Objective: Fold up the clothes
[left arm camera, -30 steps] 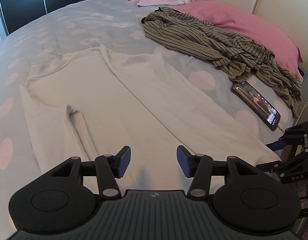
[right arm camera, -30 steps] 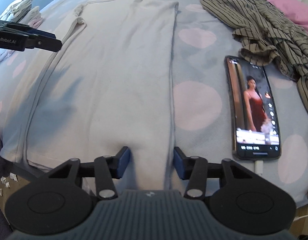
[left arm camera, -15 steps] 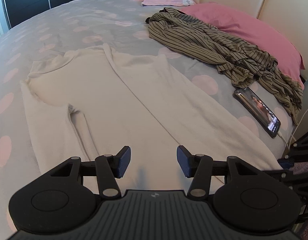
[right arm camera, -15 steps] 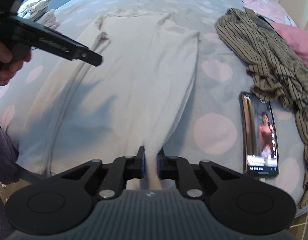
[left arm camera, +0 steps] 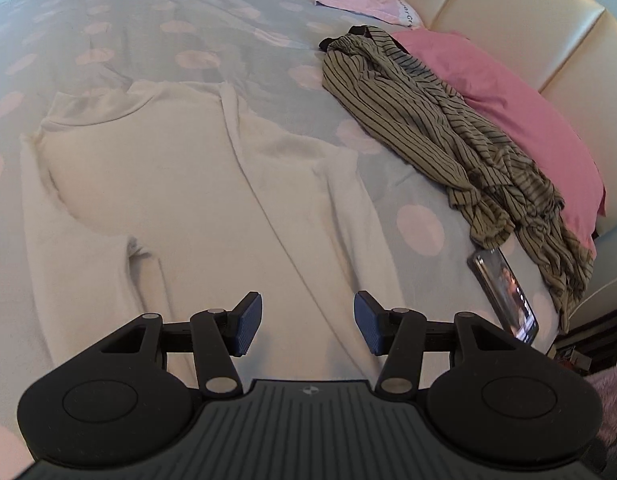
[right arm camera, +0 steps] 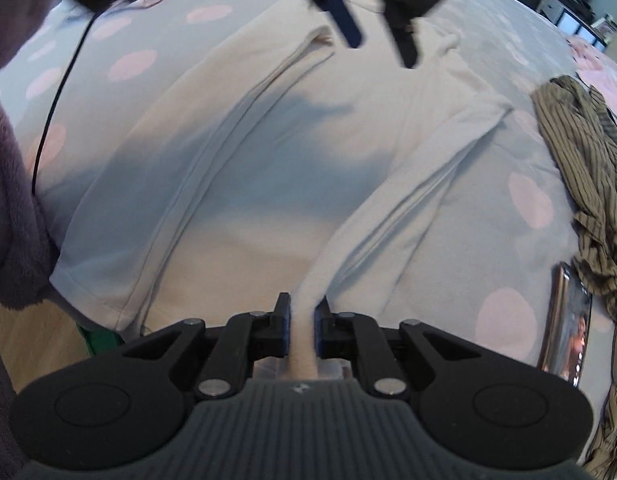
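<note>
Cream long-sleeve top (left arm camera: 180,184) flat on the bed (left arm camera: 156,12), long axis near-to-far, collar far. Right tongs (right arm camera: 301,326) just closed, clamped on its right sleeve, fabric lifted. Left tongs (left arm camera: 307,318) about half open, empty, above the garment. Striped shirt (left arm camera: 436,128), phone (left arm camera: 504,292) lie right.

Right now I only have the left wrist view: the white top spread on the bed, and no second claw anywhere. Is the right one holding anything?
Observer: Yes. The right claw is shut on a bunched strip of the white top. Its jaws have just been closing with that cloth between them.
Reviewer: Is the left claw touching the top?
Observer: It appears not. In the right wrist view the left claw hangs open above the fabric, with nothing between its jaws.
</note>
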Demonstrator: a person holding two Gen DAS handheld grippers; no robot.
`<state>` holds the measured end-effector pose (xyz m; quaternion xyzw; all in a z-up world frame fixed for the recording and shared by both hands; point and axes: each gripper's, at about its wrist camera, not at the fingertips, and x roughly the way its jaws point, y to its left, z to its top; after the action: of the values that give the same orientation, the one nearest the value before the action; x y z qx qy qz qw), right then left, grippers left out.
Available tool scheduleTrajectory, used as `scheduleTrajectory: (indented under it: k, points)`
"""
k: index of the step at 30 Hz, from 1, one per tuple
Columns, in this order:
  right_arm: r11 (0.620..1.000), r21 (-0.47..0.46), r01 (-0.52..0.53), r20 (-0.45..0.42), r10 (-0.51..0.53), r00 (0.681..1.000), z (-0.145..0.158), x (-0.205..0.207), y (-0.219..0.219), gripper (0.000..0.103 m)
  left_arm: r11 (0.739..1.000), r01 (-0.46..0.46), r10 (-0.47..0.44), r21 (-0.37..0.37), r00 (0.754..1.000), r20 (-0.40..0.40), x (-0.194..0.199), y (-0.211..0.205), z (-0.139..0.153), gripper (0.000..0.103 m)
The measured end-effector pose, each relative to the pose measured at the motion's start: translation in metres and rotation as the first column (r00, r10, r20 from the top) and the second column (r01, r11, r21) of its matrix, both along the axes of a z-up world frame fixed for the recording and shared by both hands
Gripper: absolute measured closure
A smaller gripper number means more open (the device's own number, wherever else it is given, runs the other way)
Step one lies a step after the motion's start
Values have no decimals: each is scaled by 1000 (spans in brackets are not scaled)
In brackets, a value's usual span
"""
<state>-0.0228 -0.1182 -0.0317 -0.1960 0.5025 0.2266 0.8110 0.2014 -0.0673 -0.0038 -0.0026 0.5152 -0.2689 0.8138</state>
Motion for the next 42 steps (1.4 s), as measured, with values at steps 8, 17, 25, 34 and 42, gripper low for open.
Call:
scheduleTrajectory:
  k: [8, 17, 25, 34, 42]
  points:
    - [995, -51, -82, -21, 81, 997, -17, -6, 10, 90, 996, 68, -73, 54, 993, 92, 36, -56, 8, 54]
    - [996, -31, -82, -37, 81, 996, -16, -9, 7, 90, 956, 77, -125, 282, 980, 155, 72, -140, -13, 54]
    - [997, -5, -75, -43, 74, 996, -14, -5, -1, 90, 904, 82, -163, 420, 973, 162, 77, -166, -54, 65]
    - [1000, 22, -12, -13, 12, 1000, 6, -15, -20, 90, 993, -1, -12, 119, 994, 108, 91, -103, -19, 94]
    - [998, 40, -56, 22, 56, 998, 18, -40, -10, 90, 991, -98, 103, -91, 993, 58, 90, -21, -6, 94]
